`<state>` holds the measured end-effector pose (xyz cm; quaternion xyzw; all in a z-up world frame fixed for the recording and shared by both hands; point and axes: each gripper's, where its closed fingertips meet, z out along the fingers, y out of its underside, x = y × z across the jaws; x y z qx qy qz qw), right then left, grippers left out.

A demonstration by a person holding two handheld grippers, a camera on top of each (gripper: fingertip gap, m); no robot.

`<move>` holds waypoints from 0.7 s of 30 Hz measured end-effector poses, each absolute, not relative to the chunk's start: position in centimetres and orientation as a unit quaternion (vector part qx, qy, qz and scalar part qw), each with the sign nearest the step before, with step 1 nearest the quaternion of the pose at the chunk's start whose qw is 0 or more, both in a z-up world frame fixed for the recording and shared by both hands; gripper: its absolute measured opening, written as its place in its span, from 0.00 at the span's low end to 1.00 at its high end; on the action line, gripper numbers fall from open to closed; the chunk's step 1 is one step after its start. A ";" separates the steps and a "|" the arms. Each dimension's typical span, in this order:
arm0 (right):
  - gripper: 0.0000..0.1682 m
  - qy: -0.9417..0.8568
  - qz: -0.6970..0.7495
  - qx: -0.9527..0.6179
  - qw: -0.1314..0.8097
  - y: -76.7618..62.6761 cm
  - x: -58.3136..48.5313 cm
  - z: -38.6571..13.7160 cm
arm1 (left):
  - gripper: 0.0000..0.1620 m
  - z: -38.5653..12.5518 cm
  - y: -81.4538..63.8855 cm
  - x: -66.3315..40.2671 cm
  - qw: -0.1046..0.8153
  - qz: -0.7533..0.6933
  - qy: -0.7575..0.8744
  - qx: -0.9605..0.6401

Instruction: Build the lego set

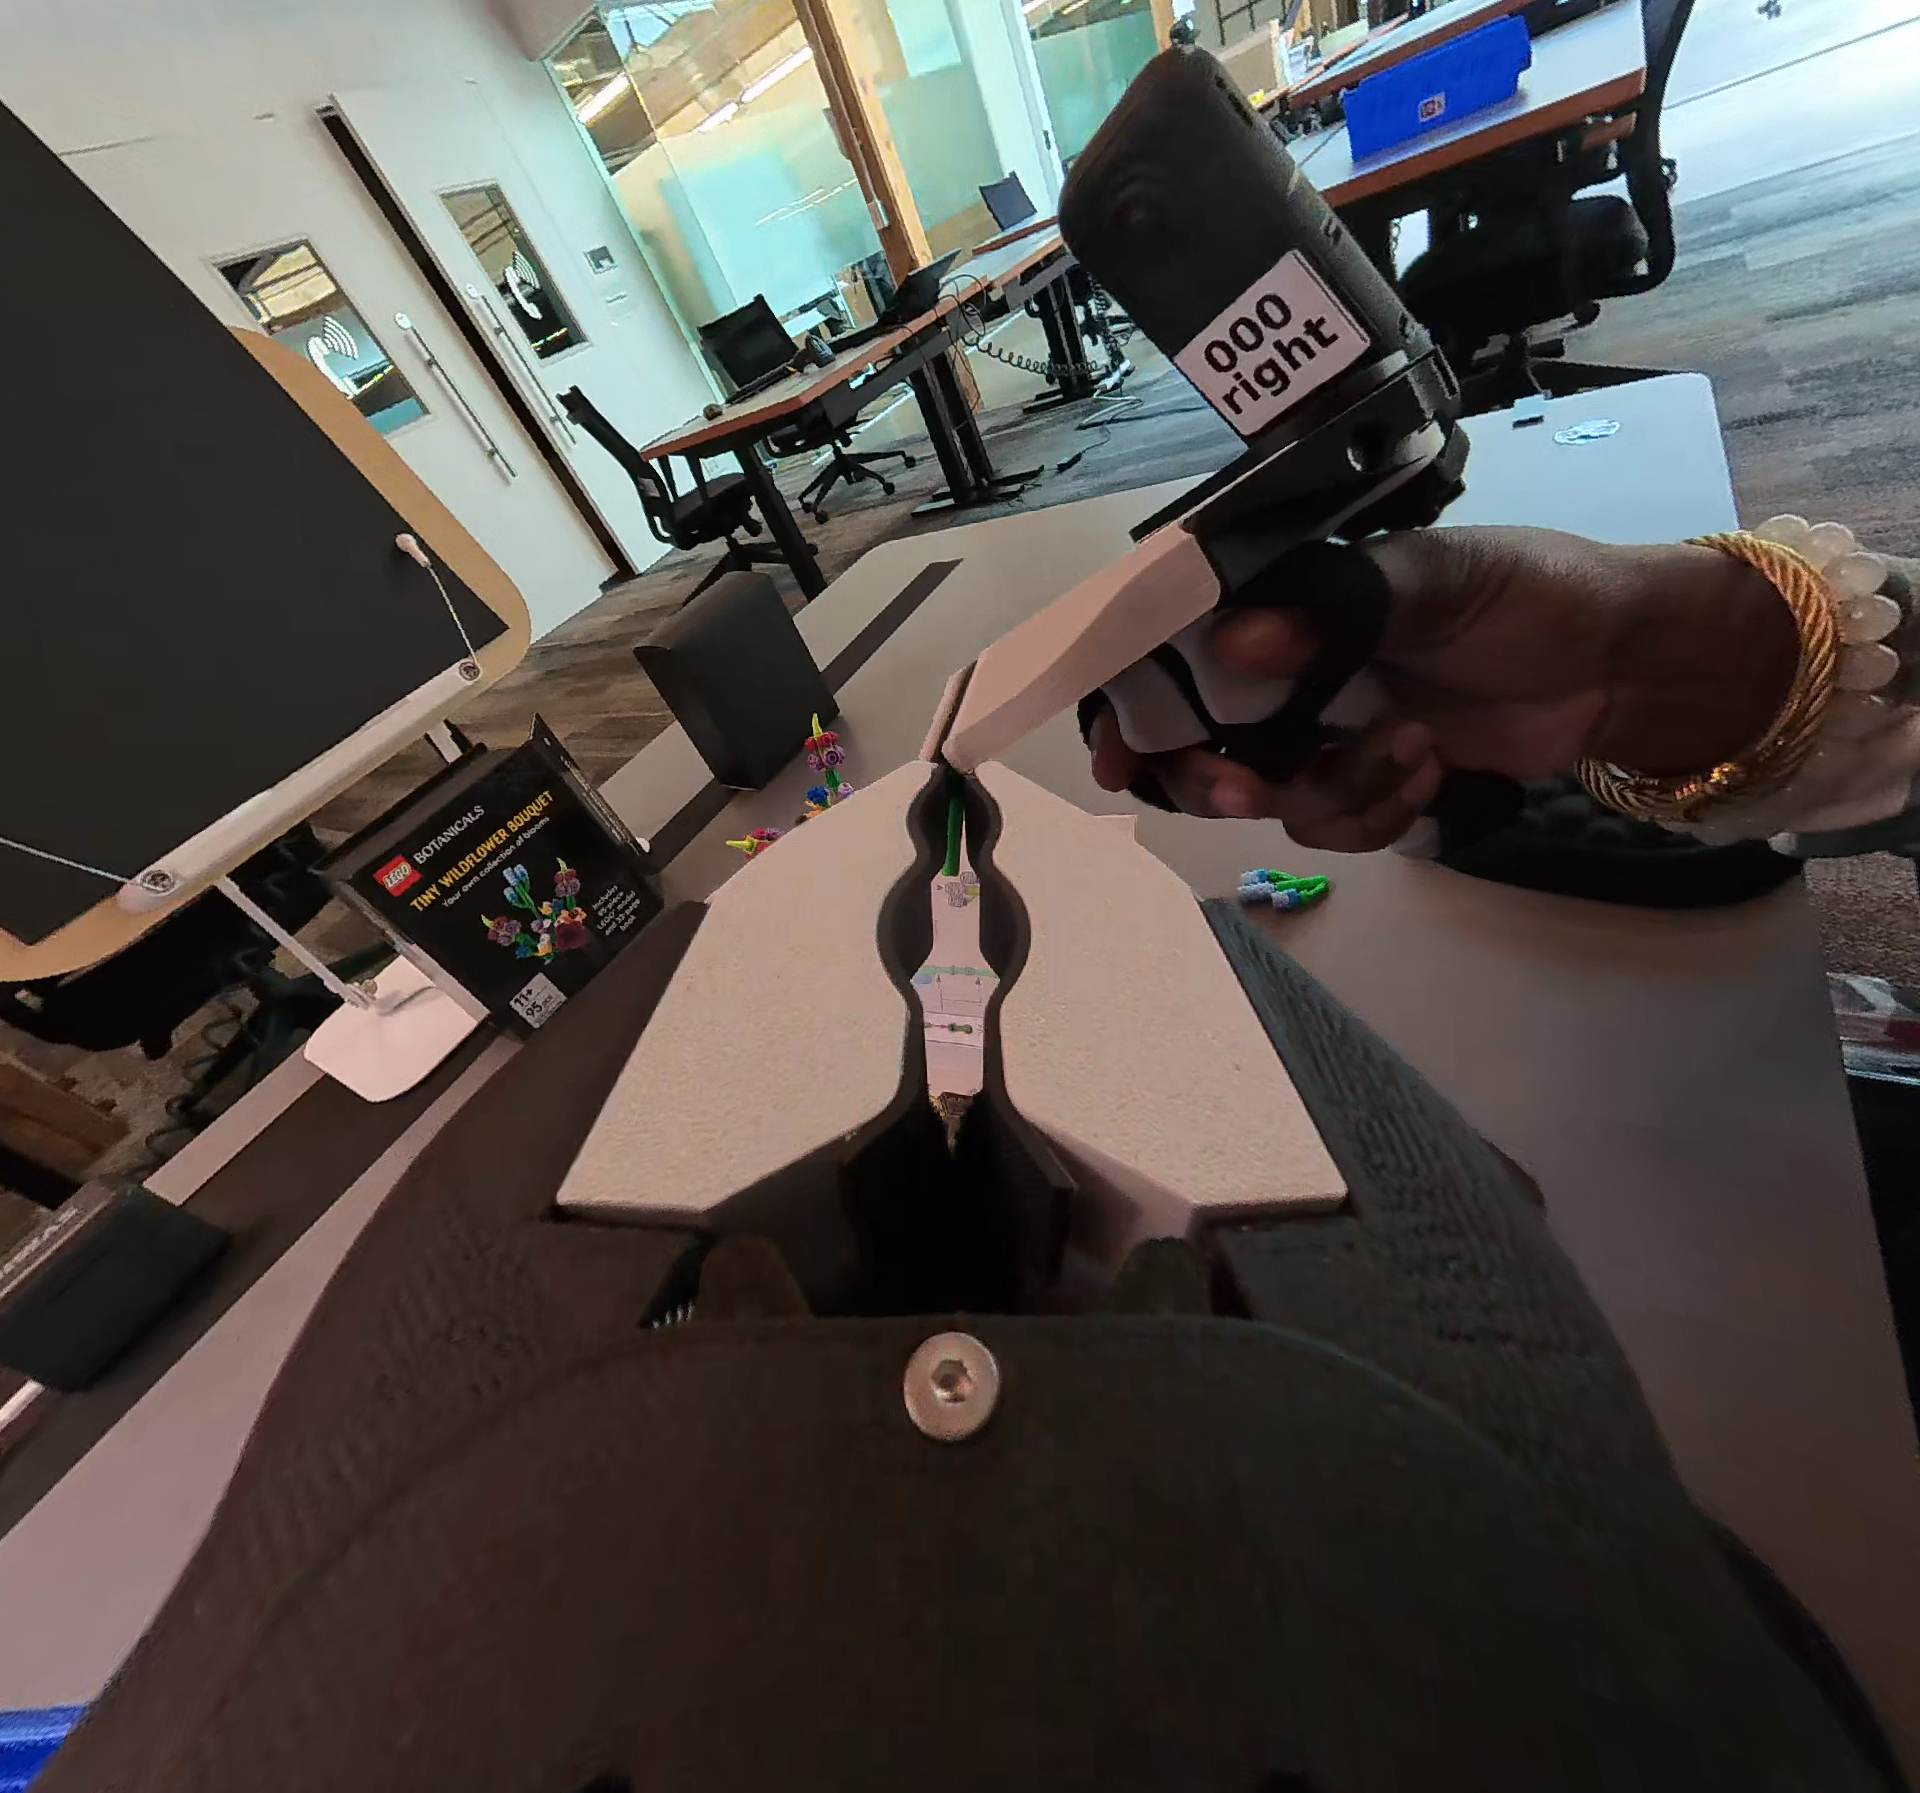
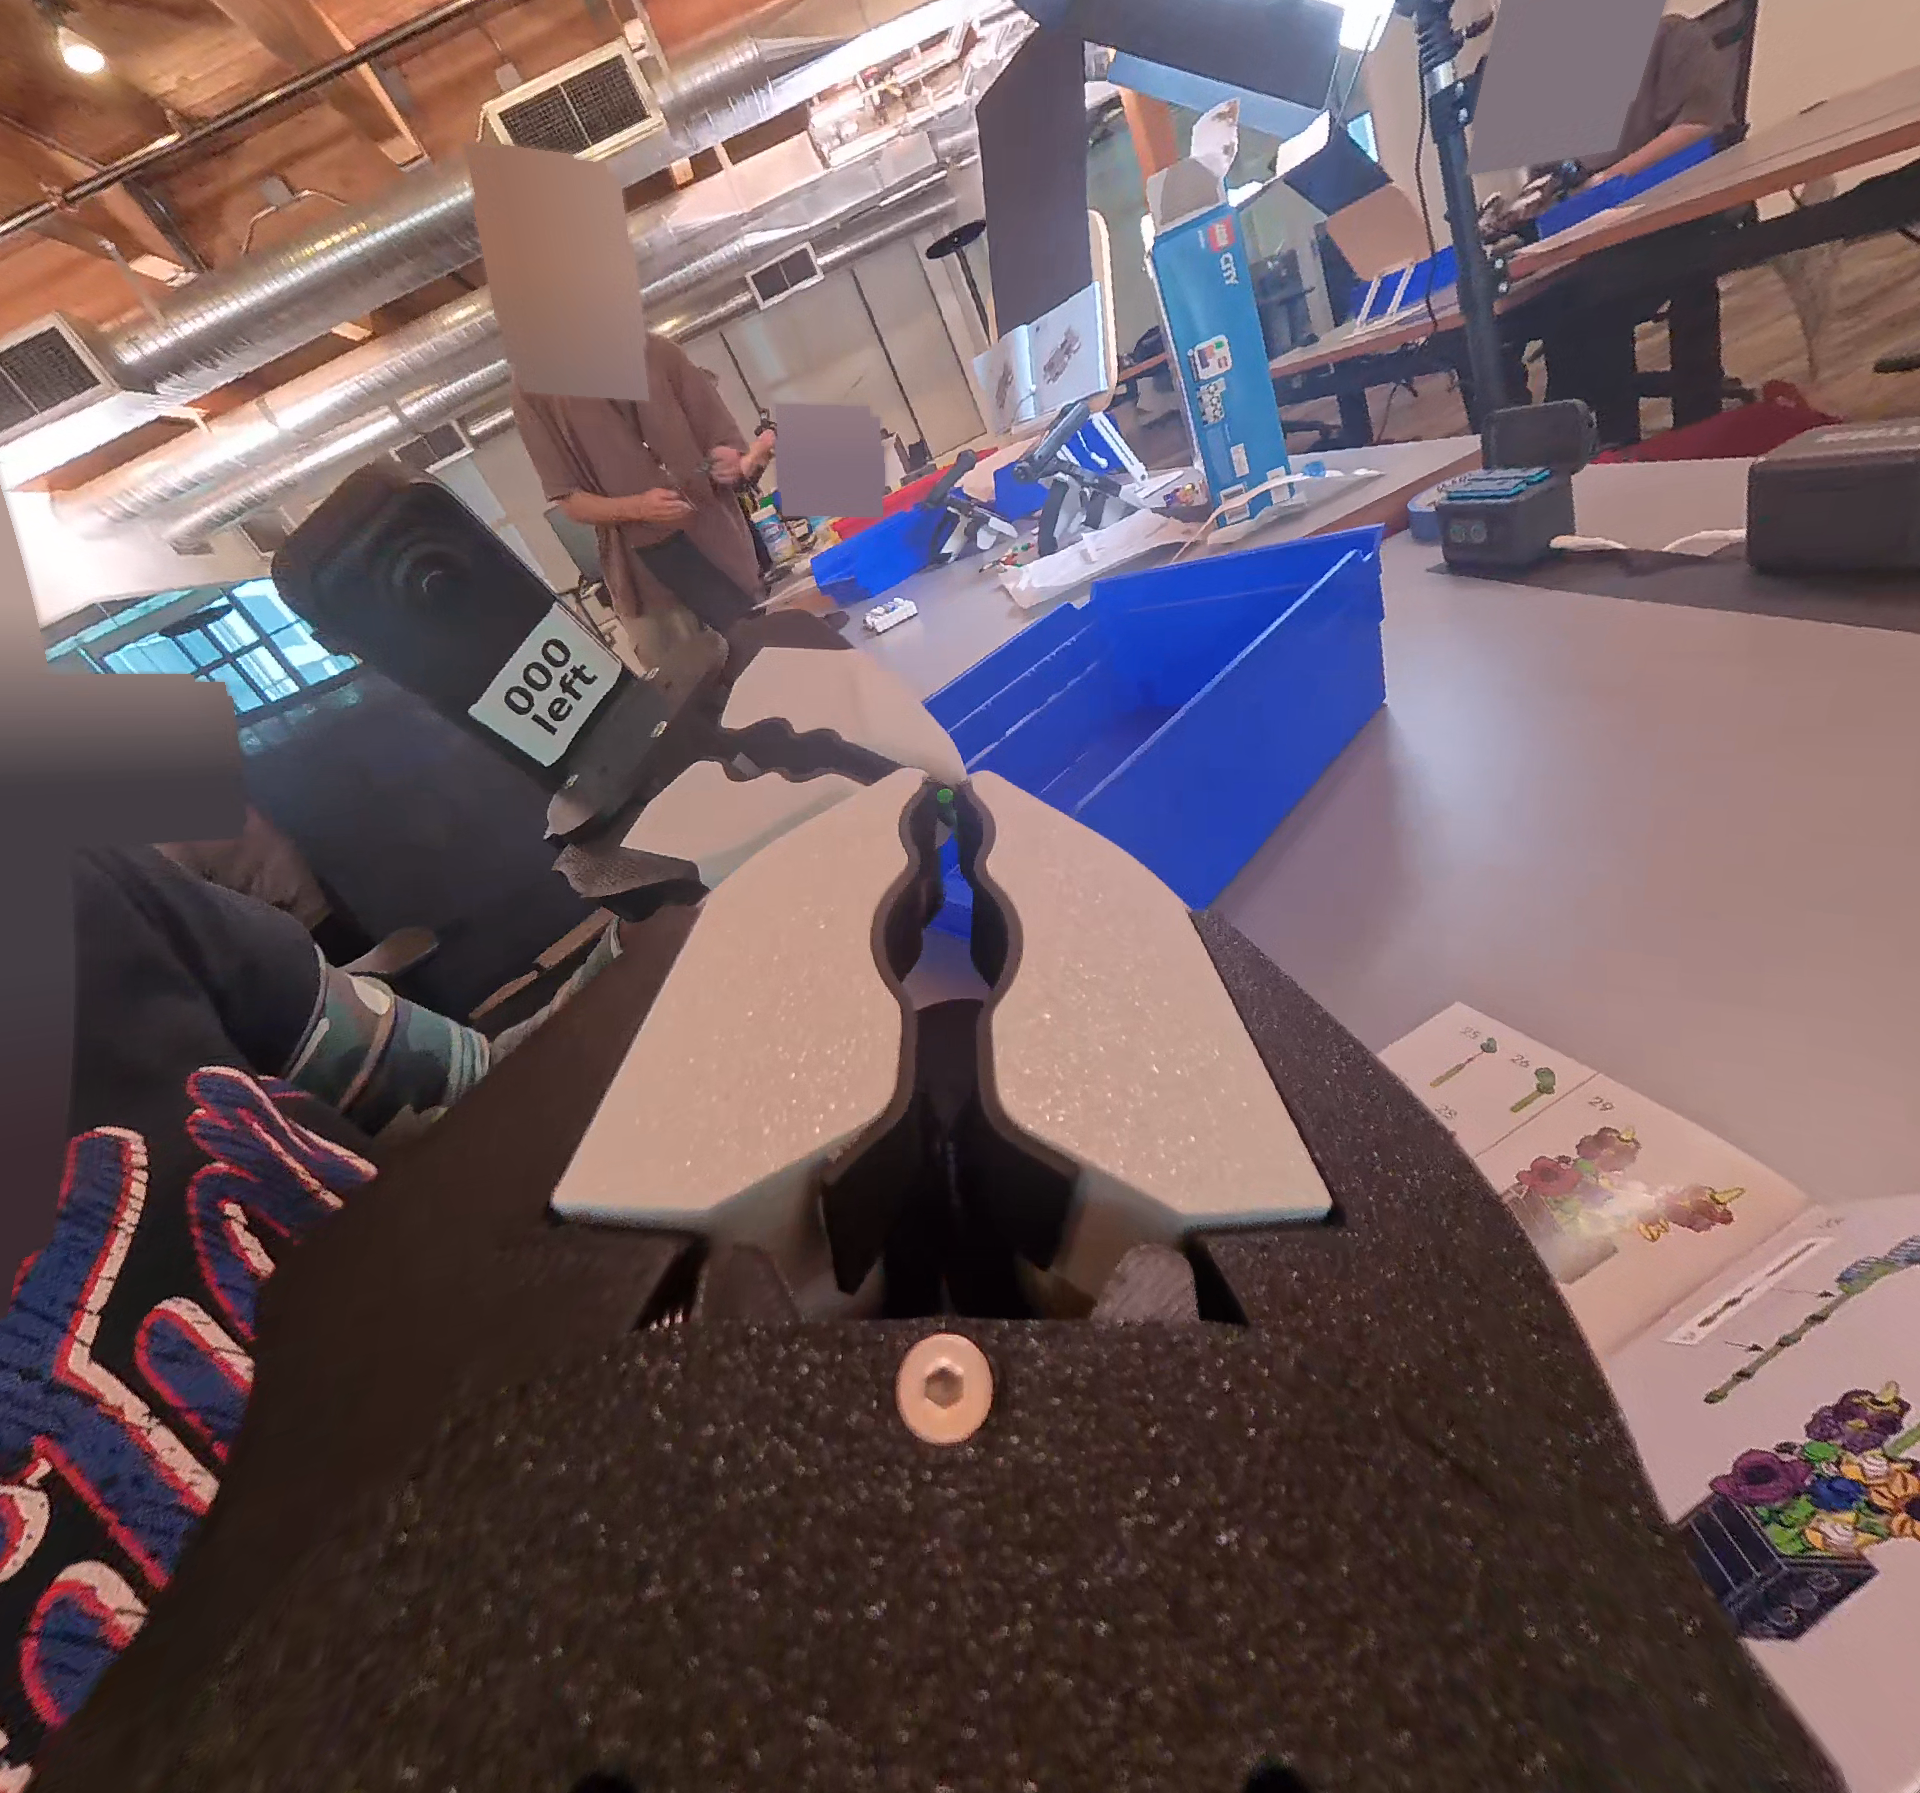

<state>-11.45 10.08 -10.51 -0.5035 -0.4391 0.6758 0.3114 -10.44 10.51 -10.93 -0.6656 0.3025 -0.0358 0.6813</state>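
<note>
Both grippers meet tip to tip above the grey table (image 1: 1455,1068), apparently to steady a joint while pieces are pressed together. The left gripper (image 1: 951,787) is clenched on a thin green stem (image 1: 953,829). The right gripper (image 2: 948,798) is clenched too, a green tip just visible between its fingertips. Finished flower stems (image 1: 826,761) stand far left beside the set's box (image 1: 499,891); the instruction booklet (image 2: 1714,1328) lies open at near right for reference.

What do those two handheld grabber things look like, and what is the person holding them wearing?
Each gripper, left and right, has two pale grey wedge-shaped fingers with wavy black inner edges, on a rough black body with a silver screw. A black camera with a white sticker sits on top. The person wears gold and pearly bracelets and a dark top with stitched lettering.
</note>
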 end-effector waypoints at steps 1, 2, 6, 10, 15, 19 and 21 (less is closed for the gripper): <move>0.02 -0.442 0.673 -0.505 0.312 10.1 -11.4 -10.6 | 0.02 -11.0 10.6 -10.4 0.681 -0.039 0.301 -0.666; 0.02 -0.445 0.668 -0.506 0.315 10.2 -11.3 -10.7 | 0.02 -11.1 10.6 -10.4 0.681 -0.046 0.299 -0.666; 0.02 -0.451 0.641 -0.518 0.344 11.6 -10.2 -10.7 | 0.11 -11.0 11.0 -11.0 0.682 -0.058 0.278 -0.674; 0.02 -0.466 0.585 -0.545 0.378 14.1 -6.6 -10.9 | 0.22 -11.1 10.7 -13.9 0.659 -0.069 0.246 -0.708; 0.02 -0.530 0.460 -0.608 0.371 16.9 -0.2 -13.3 | 0.36 -12.4 8.2 -18.4 0.581 -0.152 0.217 -0.769; 0.02 -0.561 0.362 -0.676 0.312 18.3 5.6 -15.2 | 0.40 -13.1 6.1 -23.4 0.540 -0.145 0.163 -0.813; 0.02 -0.570 0.303 -0.713 0.275 19.0 8.6 -16.3 | 0.40 -13.6 5.1 -26.1 0.518 -0.112 0.139 -0.837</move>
